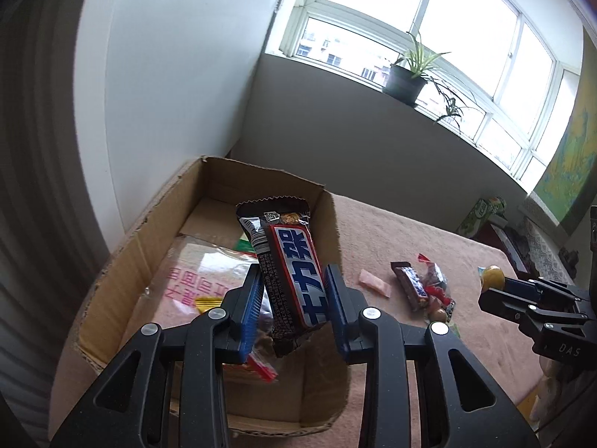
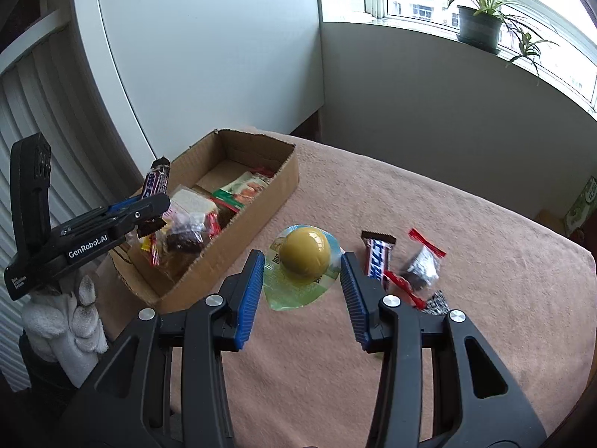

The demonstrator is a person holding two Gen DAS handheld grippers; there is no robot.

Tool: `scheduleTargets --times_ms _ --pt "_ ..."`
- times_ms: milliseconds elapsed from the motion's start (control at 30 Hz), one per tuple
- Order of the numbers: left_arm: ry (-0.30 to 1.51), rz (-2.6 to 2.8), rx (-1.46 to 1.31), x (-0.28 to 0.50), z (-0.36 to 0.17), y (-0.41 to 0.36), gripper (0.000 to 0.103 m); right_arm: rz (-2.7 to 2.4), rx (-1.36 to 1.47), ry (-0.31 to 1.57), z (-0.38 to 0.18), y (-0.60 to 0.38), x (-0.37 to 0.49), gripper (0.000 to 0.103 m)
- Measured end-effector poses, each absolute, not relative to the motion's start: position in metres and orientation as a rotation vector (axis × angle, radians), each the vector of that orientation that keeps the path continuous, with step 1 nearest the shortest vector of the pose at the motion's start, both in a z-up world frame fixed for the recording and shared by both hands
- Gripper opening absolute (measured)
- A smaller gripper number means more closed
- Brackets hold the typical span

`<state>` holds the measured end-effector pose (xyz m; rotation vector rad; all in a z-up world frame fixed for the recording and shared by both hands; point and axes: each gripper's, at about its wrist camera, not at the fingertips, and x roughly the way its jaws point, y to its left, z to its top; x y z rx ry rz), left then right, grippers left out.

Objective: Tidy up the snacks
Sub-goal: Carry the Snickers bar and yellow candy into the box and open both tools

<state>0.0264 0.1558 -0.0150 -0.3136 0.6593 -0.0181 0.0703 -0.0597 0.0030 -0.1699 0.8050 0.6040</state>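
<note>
Snacks are getting sorted on a pink cloth [image 2: 466,261]. The left gripper [image 1: 294,295] is squeezing a chocolate bar [image 1: 289,272] and holding it up over the cardboard box [image 2: 276,186], where other snacks are already lying. The right gripper [image 2: 303,280] is pinching a yellow jelly cup [image 2: 304,257] by its flat clear rim and holding it above the cloth. Beside it, another chocolate bar [image 2: 377,257] and some small candy bags [image 2: 421,268] are lying on the cloth. A potted plant [image 2: 481,26] is sitting by the window.

Green carton [image 2: 582,201] cut by picture's right edge.
</note>
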Motion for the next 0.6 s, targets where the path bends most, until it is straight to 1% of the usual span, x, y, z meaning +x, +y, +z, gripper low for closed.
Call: scheduleTargets --times_ms 333,600 --pt "0.666 0.041 -0.371 0.034 -0.022 0.192 0.032 0.655 -0.193 0.818 -0.003 0.022 0.106 0.044" --pt "0.676 0.054 -0.386 0.035 -0.027 0.202 0.032 0.671 -0.181 0.848 -0.018 0.056 0.132 0.045"
